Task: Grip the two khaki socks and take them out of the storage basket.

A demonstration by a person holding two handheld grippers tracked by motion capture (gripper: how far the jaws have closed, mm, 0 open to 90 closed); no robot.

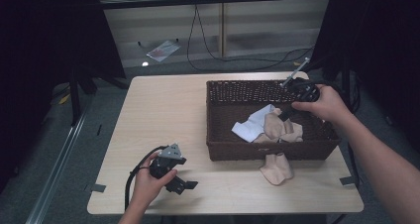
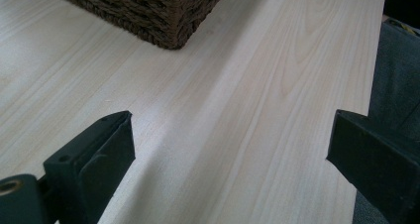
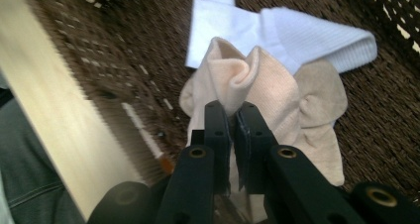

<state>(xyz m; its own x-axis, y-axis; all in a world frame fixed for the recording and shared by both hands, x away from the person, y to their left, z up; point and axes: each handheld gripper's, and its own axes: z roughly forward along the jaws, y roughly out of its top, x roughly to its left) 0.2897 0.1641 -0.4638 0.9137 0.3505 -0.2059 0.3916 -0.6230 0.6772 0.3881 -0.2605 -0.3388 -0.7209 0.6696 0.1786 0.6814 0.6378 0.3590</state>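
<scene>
Beige sock pinched in right tongs, over wicker basket.

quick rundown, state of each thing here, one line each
left gripper: open, holding nothing, above bare table
right gripper: shut on peach sock, inside basket
white sock: folded, lying in basket
second peach sock: on table against the basket's front wall
</scene>
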